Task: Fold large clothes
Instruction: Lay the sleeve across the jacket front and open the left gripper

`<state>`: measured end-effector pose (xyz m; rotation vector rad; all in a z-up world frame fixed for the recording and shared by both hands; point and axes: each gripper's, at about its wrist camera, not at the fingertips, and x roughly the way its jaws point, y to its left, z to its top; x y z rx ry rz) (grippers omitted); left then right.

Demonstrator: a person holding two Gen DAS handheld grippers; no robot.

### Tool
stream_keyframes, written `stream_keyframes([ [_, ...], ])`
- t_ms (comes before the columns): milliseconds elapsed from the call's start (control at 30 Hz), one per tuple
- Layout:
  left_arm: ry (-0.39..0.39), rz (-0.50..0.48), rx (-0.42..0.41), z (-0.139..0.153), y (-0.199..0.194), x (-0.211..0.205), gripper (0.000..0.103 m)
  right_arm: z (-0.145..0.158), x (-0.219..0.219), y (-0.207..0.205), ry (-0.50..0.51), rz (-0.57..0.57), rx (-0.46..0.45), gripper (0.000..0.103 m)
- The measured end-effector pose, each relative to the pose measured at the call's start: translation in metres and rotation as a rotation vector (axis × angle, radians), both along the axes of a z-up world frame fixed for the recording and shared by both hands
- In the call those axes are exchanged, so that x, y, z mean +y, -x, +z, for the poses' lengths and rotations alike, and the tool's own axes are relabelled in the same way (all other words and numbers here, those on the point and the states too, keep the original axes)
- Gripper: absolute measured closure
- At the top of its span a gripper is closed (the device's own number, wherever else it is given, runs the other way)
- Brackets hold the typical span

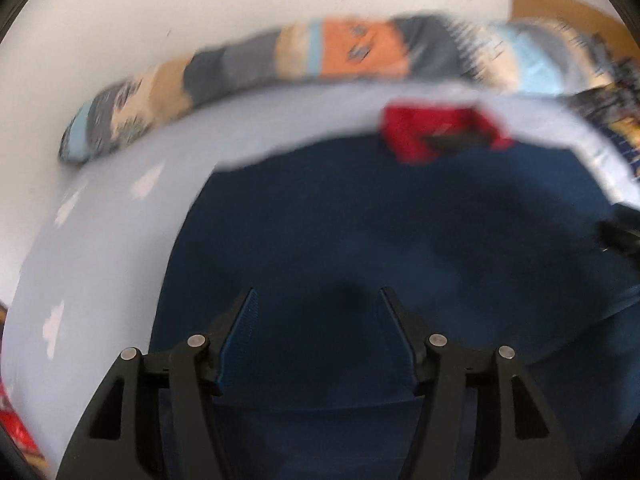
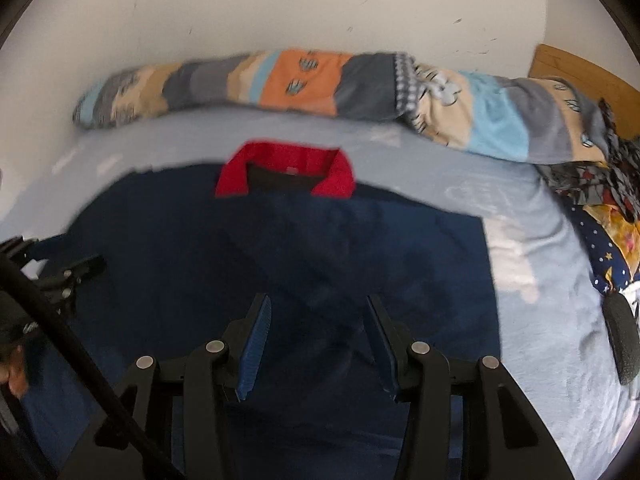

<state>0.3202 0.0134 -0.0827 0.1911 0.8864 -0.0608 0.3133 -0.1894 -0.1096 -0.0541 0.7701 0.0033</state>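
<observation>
A large navy shirt (image 2: pixel 280 248) with a red collar (image 2: pixel 286 174) lies spread on the pale blue bed sheet (image 2: pixel 532 240), collar toward the wall. It also shows in the left wrist view (image 1: pixel 360 232), with its red collar (image 1: pixel 424 128) at the top. My left gripper (image 1: pixel 316 294) is open and empty above the shirt's lower part. My right gripper (image 2: pixel 318 300) is open and empty above the shirt's middle. The left gripper shows at the left edge of the right wrist view (image 2: pixel 68 280). Both views are blurred.
A rolled patchwork blanket (image 2: pixel 320 80) lies along the white wall (image 2: pixel 280 4) behind the shirt. Patterned fabric (image 2: pixel 600 216) is piled at the right by a wooden headboard (image 2: pixel 580 72). A dark object (image 2: pixel 622 340) lies on the sheet at the right edge.
</observation>
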Motion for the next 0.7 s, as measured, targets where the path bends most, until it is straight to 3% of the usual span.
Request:
stream_keyframes([
  [67, 0.025, -0.006, 0.037, -0.018, -0.004, 0.006, 0.041, -0.022, 0.001, -0.008, -0.018, 0.002, 0.081, 0.051],
  [133, 0.048, 0.002, 0.039, -0.016, -0.006, 0.007, 0.039, -0.046, 0.002, -0.015, -0.026, 0.020, 0.174, 0.051],
  [233, 0.038, 0.006, 0.002, -0.001, -0.005, 0.005, 0.039, -0.042, 0.008, -0.012, 0.011, 0.023, 0.158, 0.051],
  [267, 0.043, 0.008, -0.057, 0.011, -0.001, 0.006, 0.039, -0.034, 0.009, -0.009, -0.010, 0.029, 0.130, 0.051],
  [400, 0.023, 0.029, -0.102, 0.027, -0.013, 0.012, 0.038, -0.010, 0.012, -0.005, -0.033, 0.023, 0.030, 0.051],
  [533, 0.002, 0.067, -0.008, -0.003, -0.025, 0.027, 0.036, -0.037, 0.004, -0.018, -0.027, -0.002, 0.134, 0.051],
  [567, 0.008, 0.069, -0.011, -0.008, -0.023, 0.030, 0.034, -0.046, 0.003, -0.023, -0.032, 0.000, 0.172, 0.051],
  [667, -0.031, 0.062, -0.045, -0.001, -0.019, 0.026, 0.034, -0.042, 0.007, -0.022, 0.009, 0.023, 0.154, 0.053],
  [700, -0.014, 0.067, -0.102, 0.009, -0.011, 0.026, 0.034, -0.035, 0.009, -0.018, 0.015, 0.024, 0.129, 0.053],
])
